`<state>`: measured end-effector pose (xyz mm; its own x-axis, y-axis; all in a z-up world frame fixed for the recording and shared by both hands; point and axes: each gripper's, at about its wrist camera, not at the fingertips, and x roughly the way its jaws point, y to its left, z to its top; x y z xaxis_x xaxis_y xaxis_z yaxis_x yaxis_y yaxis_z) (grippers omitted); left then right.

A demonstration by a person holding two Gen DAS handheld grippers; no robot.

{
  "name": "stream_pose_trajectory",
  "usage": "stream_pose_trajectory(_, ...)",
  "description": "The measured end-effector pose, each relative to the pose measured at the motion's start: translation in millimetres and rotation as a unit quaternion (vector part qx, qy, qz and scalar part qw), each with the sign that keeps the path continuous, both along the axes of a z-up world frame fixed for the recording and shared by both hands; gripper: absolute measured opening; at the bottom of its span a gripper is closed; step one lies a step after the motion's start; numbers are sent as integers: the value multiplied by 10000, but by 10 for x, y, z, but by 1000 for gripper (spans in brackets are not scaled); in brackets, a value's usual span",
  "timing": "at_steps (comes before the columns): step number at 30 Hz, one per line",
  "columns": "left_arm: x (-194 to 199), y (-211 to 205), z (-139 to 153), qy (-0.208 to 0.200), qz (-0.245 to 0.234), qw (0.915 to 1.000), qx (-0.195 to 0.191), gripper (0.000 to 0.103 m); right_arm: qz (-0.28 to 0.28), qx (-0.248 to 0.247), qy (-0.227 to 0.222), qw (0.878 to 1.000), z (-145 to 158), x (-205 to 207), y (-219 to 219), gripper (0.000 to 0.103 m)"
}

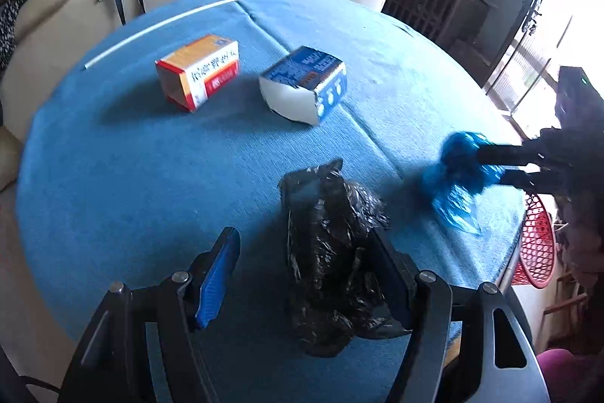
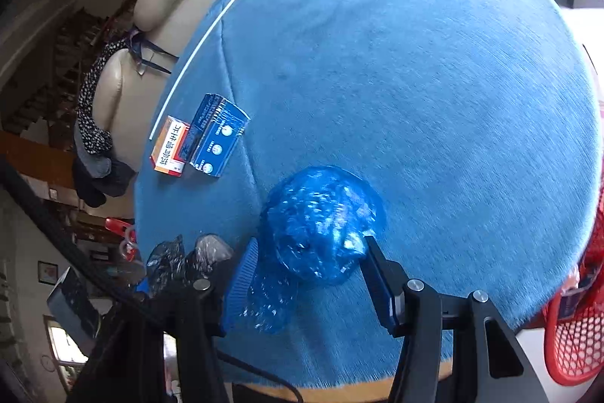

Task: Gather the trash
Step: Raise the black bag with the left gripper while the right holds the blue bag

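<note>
In the left wrist view we took the blue-and-white box (image 1: 304,84) as our landmark on the blue tablecloth (image 1: 132,176). The orange box (image 1: 198,76) lay just beside it on its left. Nearer the camera than the landmark sat a crumpled black plastic bag (image 1: 332,259) between the fingers of the left gripper (image 1: 307,274). The right finger looked to touch the bag, the left one stood clear of it, so we judged the tongs fairly wide and not clamped. To the landmark's right and nearer, the right gripper (image 1: 490,167) reached into a crumpled blue plastic bag (image 1: 456,182). A red mesh basket (image 1: 536,244) showed past the table edge beyond that.

In the right wrist view the blue bag (image 2: 321,225) lay well to the near right of the same landmark box (image 2: 217,142), between that gripper's (image 2: 307,270) fingers, which stood moderately wide. Whether the pads pressed the plastic we could not tell. The basket (image 2: 577,327) hung at the far right edge.

We counted two boxes, two bags, one basket. All four pieces remained on the cloth, so as far as we could judge collection had barely begun.
</note>
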<state>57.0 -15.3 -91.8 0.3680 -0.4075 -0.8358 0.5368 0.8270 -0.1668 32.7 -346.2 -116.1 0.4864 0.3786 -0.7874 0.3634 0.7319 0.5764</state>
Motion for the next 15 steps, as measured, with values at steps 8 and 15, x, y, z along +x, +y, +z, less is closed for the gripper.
stream_pose_trajectory(8, -125, -82, -13, 124, -134, 9998, -112, 71, 599, -1408, -469, 9871, 156, 207, 392, 60)
stream_pose_trajectory(15, -167, -175, -42, 76, -122, 9999, -83, 70, 334, -729, -227, 9965, -11, 262, 229, 61)
